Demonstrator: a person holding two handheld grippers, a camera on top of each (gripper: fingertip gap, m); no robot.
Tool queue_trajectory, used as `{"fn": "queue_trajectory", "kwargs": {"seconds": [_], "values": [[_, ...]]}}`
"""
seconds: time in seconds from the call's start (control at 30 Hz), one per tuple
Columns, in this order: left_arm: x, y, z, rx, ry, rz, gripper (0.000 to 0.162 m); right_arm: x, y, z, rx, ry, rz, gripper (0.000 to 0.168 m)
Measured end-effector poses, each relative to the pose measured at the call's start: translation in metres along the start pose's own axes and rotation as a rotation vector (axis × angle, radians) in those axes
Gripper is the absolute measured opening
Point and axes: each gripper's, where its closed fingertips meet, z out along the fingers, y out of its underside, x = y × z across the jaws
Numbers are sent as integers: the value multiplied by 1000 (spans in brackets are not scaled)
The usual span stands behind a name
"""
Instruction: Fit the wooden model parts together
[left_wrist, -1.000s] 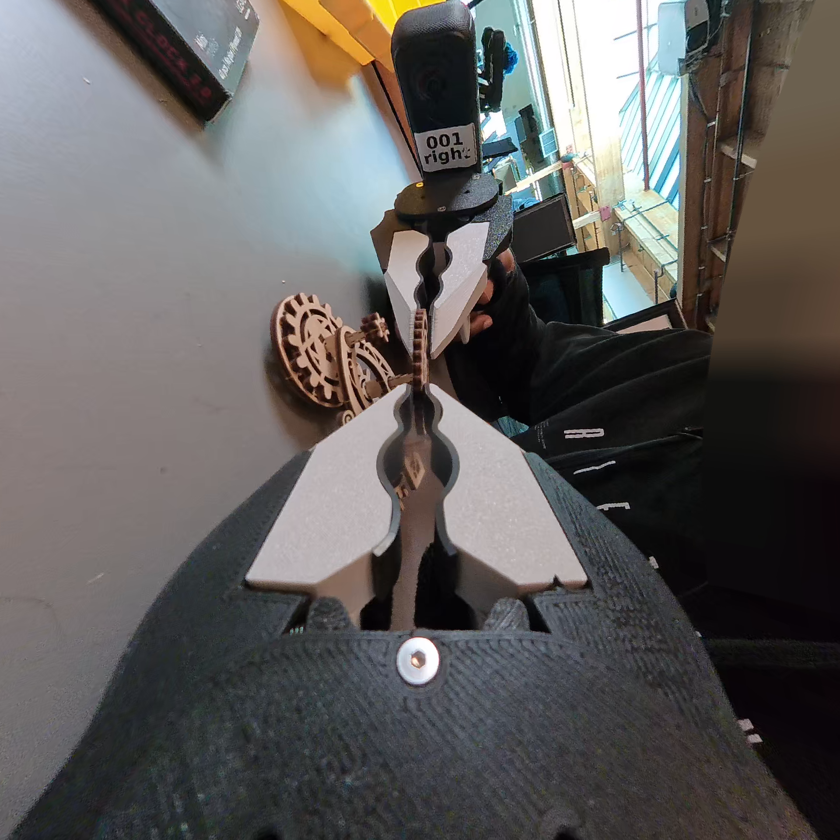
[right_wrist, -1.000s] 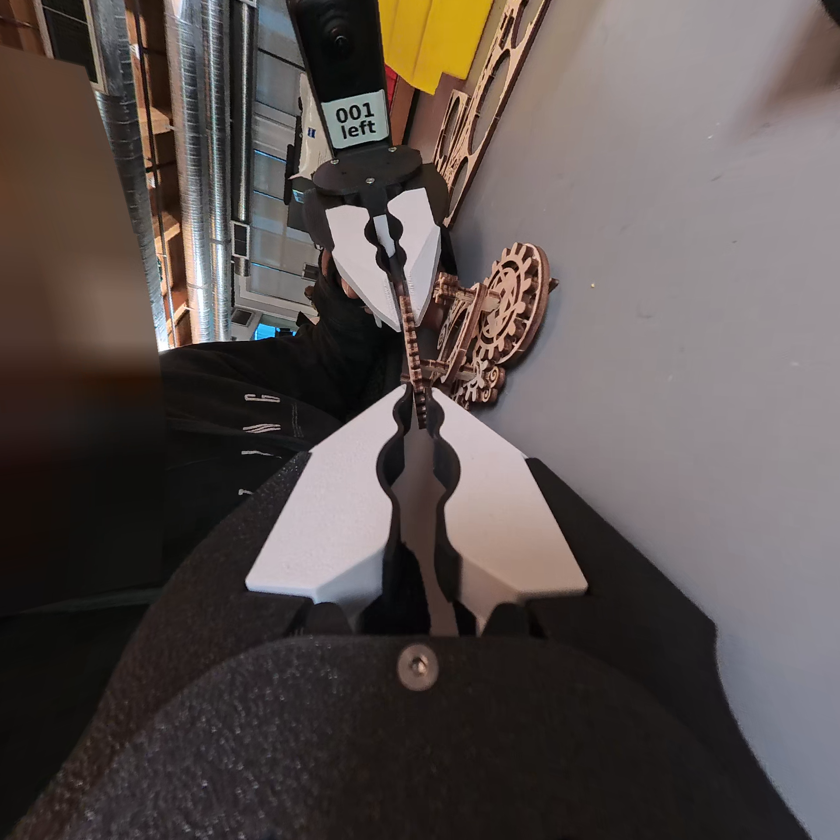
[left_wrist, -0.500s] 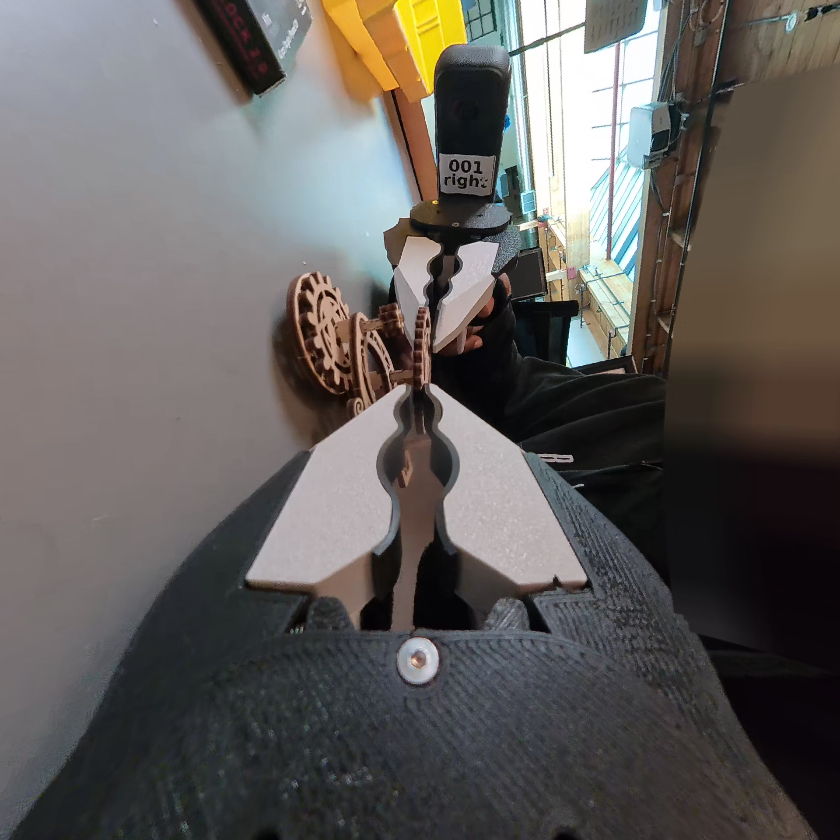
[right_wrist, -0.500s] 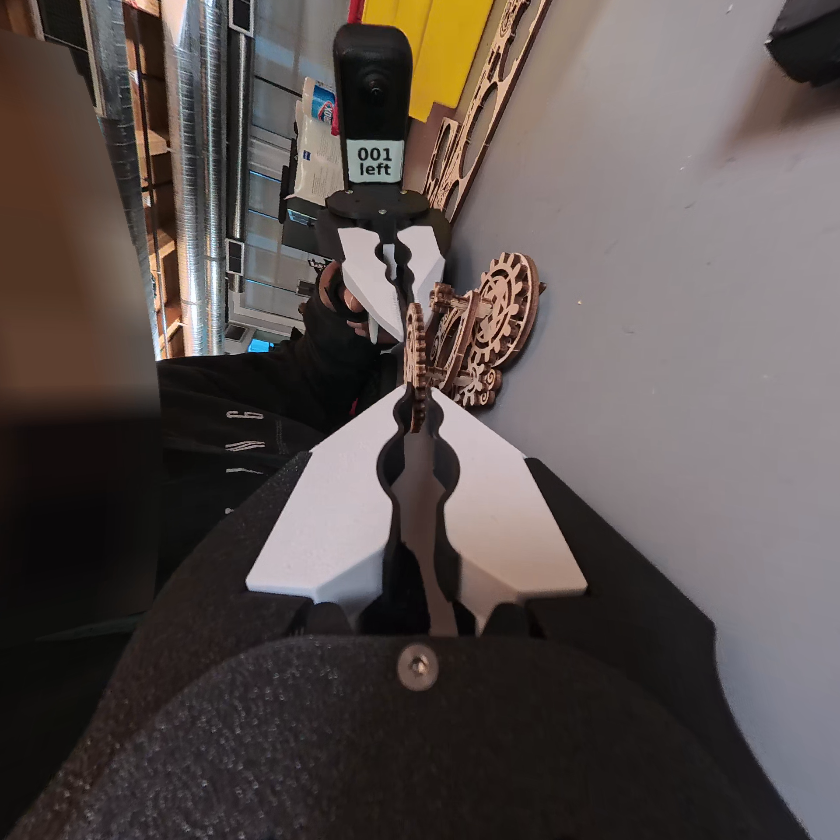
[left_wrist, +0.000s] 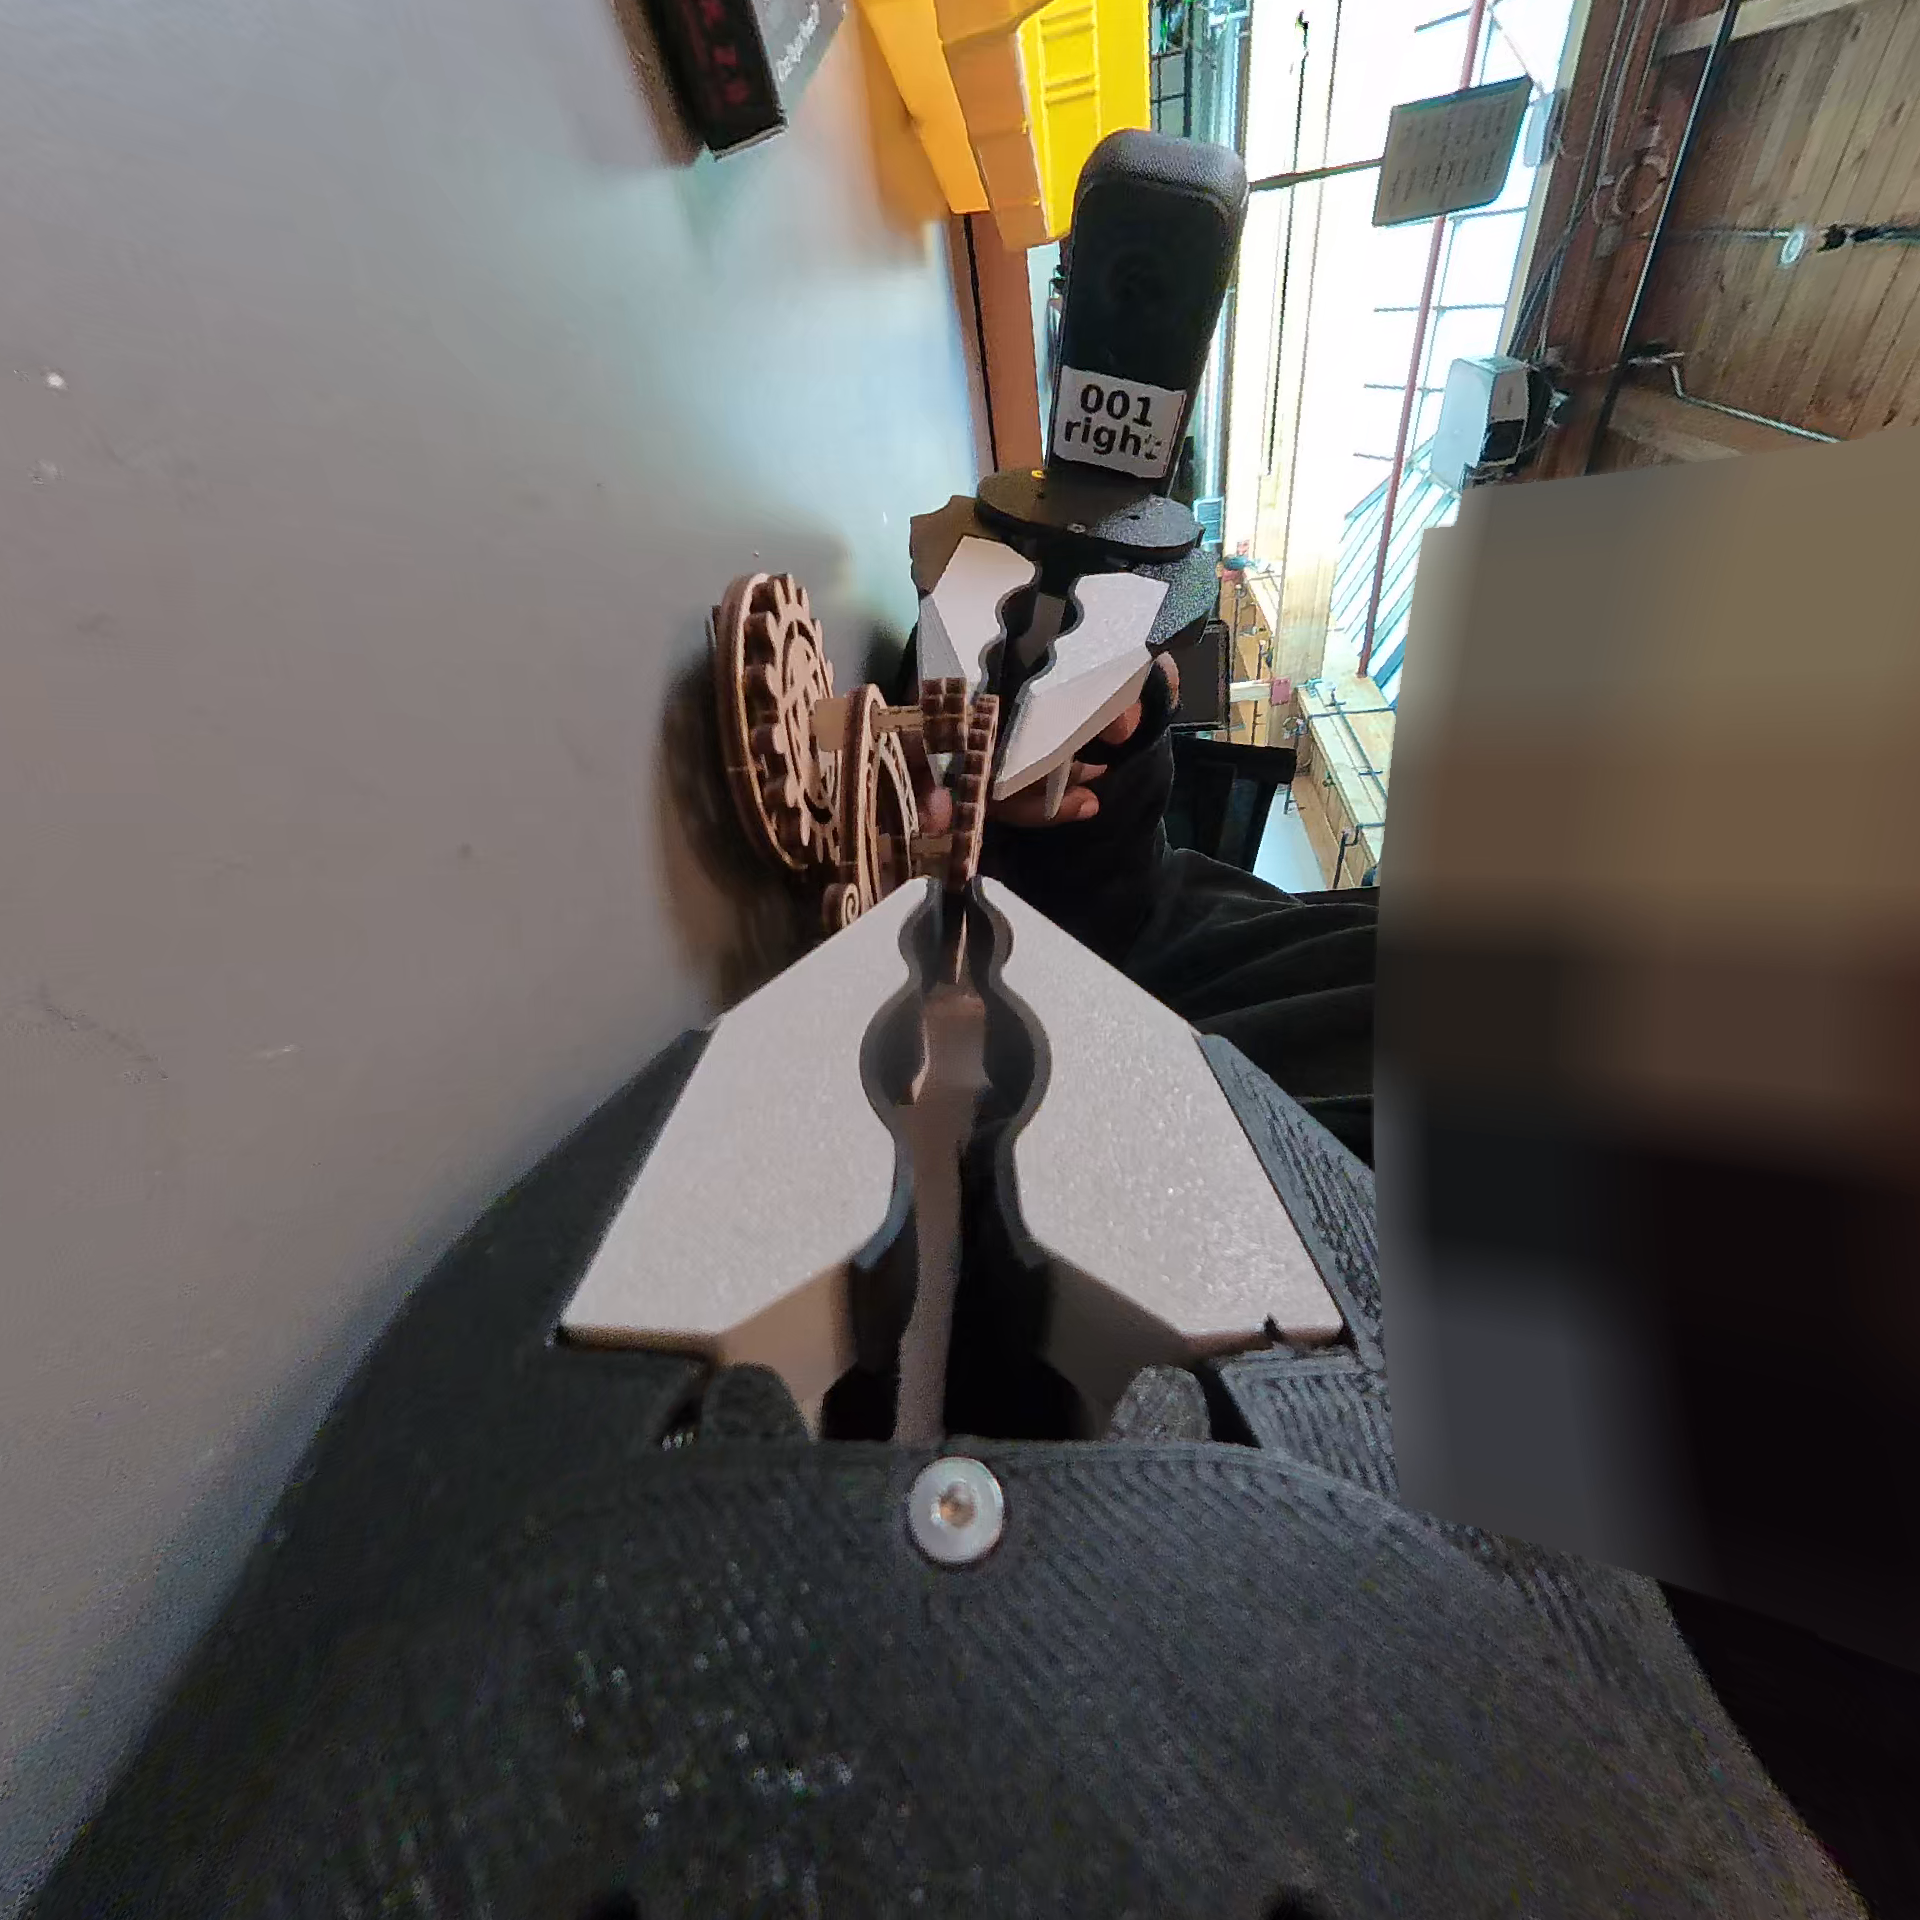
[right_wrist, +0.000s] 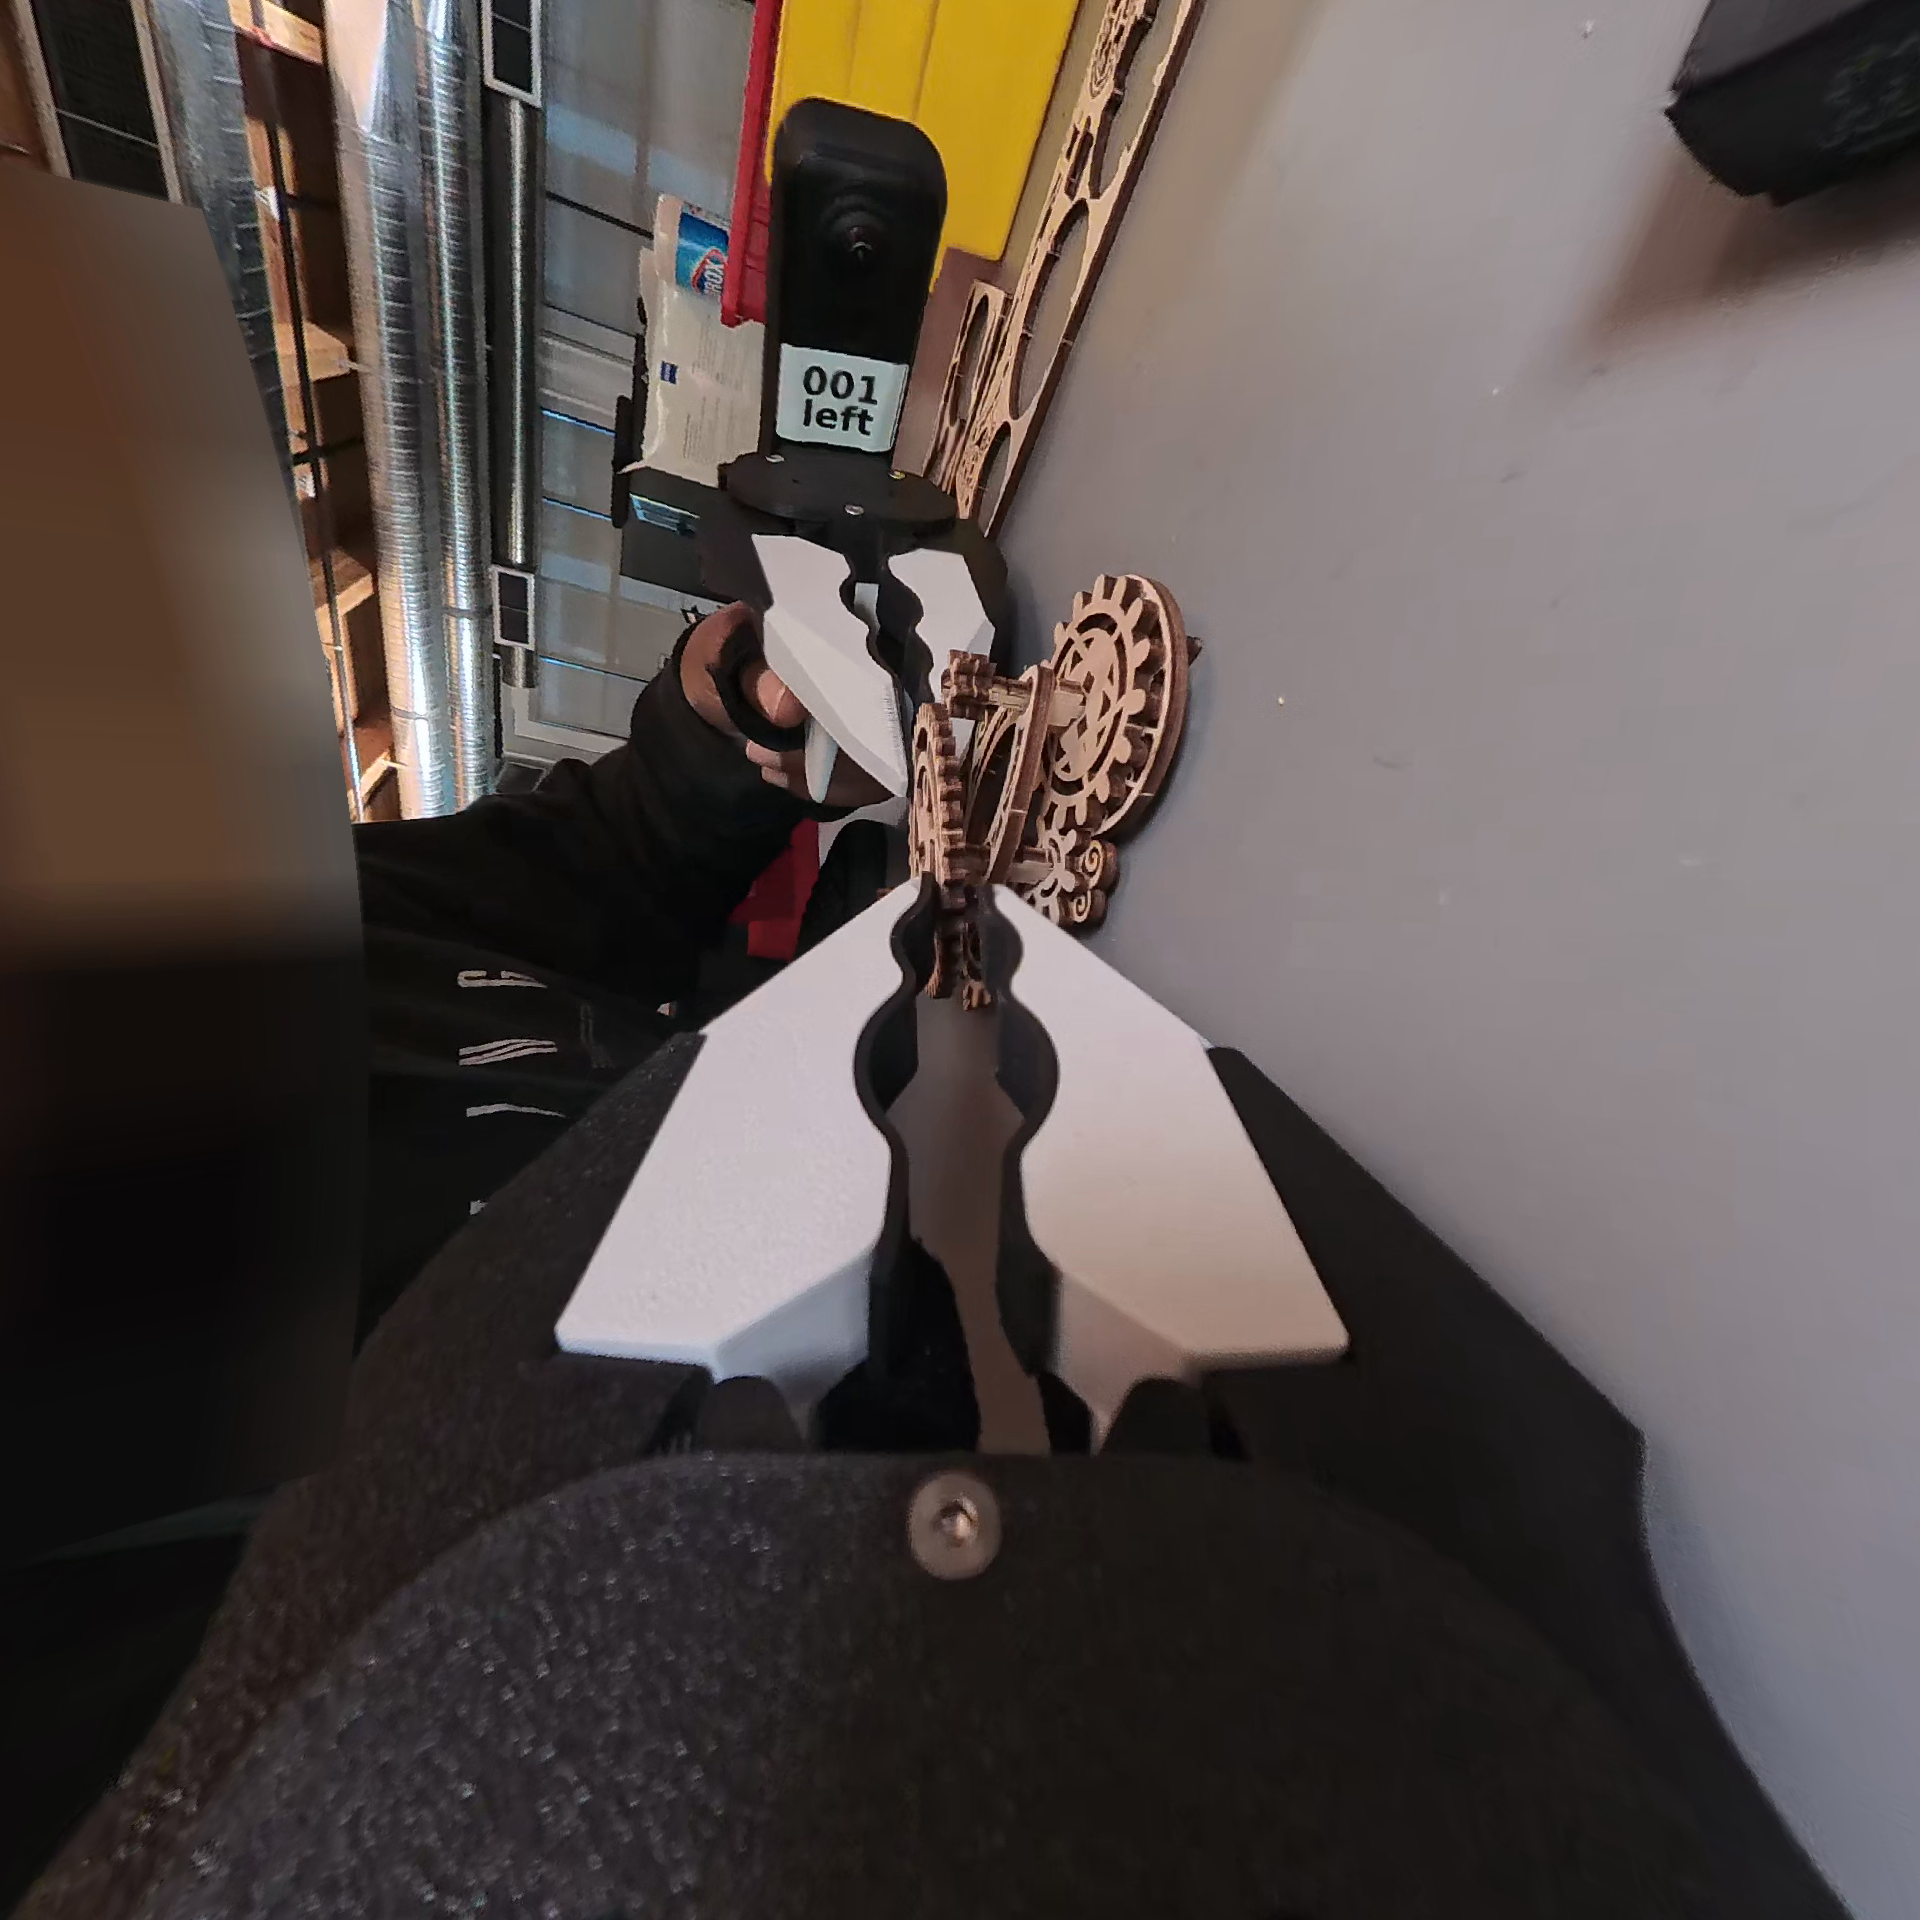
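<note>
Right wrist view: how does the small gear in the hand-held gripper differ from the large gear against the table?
The small gear is clearly narrower than the large gear. The small gear is held off the table, clamped edge-on by the right hand-held gripper and left hand-held gripper; the large gear lies flat against the table. Both are toothed, pale cut wood, faces roughly parallel.

Model (left_wrist: 821, 769): we see it on the table (left_wrist: 364, 623), between both grippers.
Box (left_wrist: 727, 73): on the table, beyond the model.
Cut-out sheet (right_wrist: 1049, 270): behind the model, at the table's far edge.
</note>
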Motion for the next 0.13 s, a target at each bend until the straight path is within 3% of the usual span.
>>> {"fn": "queue_trajectory", "kwargs": {"seconds": [0.13], "values": [[-1, -1, -2, 17, 27, -82, 2, 0, -3, 2, 12, -26, 41, 6]]}}
